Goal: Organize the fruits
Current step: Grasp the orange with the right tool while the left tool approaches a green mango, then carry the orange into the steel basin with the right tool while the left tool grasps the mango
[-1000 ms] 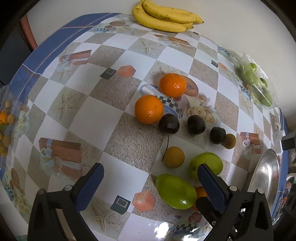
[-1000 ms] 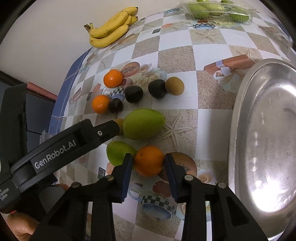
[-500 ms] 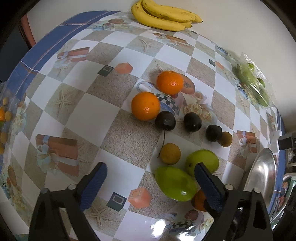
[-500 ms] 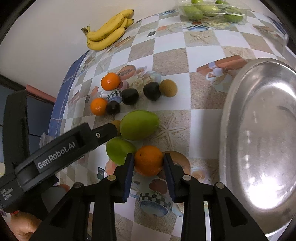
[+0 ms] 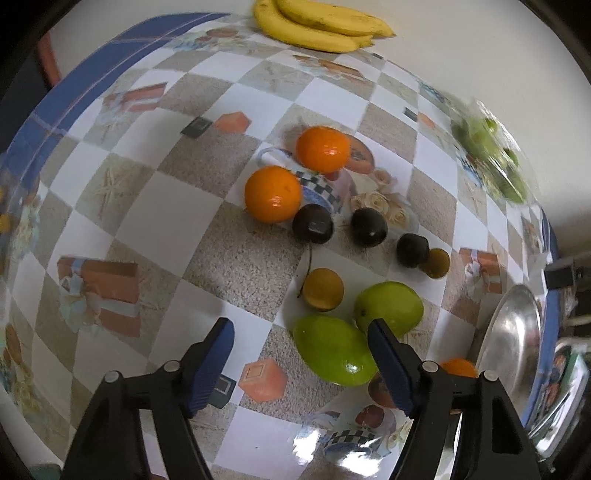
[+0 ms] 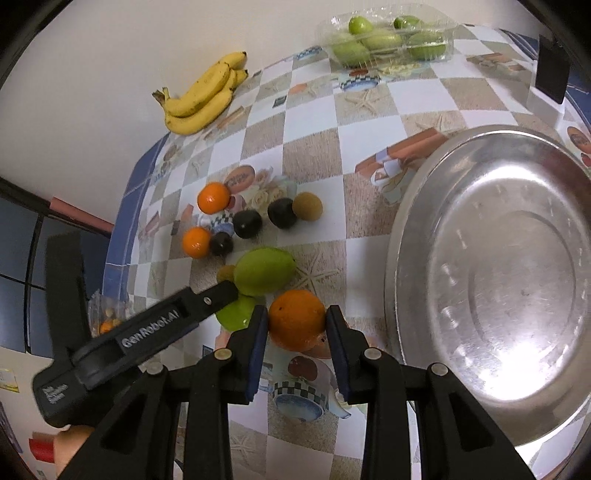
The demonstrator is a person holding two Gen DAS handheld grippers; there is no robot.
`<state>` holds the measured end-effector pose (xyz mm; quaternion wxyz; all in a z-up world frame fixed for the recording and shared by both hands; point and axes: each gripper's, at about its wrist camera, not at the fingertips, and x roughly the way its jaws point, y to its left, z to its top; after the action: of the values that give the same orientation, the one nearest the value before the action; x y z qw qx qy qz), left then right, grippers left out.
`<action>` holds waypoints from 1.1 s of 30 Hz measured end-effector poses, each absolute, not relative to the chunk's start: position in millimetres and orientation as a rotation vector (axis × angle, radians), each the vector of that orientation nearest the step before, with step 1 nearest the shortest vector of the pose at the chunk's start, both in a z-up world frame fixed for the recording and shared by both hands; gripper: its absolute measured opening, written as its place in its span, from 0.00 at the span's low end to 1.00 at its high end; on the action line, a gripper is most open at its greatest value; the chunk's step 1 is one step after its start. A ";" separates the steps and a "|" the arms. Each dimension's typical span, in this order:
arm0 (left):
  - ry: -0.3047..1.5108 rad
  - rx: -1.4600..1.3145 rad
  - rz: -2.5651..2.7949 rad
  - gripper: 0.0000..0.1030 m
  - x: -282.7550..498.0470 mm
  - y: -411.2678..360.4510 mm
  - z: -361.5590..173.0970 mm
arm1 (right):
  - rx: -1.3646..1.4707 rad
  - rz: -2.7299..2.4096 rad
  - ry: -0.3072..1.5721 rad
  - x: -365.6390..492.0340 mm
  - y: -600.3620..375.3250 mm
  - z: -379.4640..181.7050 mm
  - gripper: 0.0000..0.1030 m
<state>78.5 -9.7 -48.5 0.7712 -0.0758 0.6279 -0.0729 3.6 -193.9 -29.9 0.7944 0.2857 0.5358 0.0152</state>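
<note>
left gripper [image 5: 299, 362] — black frame, blue pads, silver screws | right gripper [image 6: 296, 334] — same black-and-blue build | left gripper's body reads "GenRobot.AI" in white

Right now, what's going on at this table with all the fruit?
A person is sorting fruit with two handheld grippers. The right gripper is shut on an orange, held beside the empty metal bowl. The left gripper hovers over a green mango, its jaws closing but not yet pressing on it. Another green mango, two oranges, dark plums, small brown fruits, bananas and a clear box of green fruit sit on the checked tablecloth.
</note>
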 end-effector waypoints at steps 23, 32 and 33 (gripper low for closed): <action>1.354 0.217 -0.263 0.75 74.1 -60.6 -68.3 | 0.606 0.007 1.128 -9.5 -204.9 -16.7 0.33; 1.357 0.159 -0.298 0.57 70.9 -58.6 -63.0 | 0.611 0.004 1.130 -9.9 -206.0 -17.4 0.33; 1.356 0.160 -0.297 0.57 70.9 -59.1 -62.9 | 0.611 0.004 1.131 -9.9 -206.1 -17.3 0.33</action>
<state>70.9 -59.1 -62.9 0.7656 0.0738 0.6243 -0.1368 -9.9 -206.1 -17.3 0.8005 0.2848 0.5274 0.0018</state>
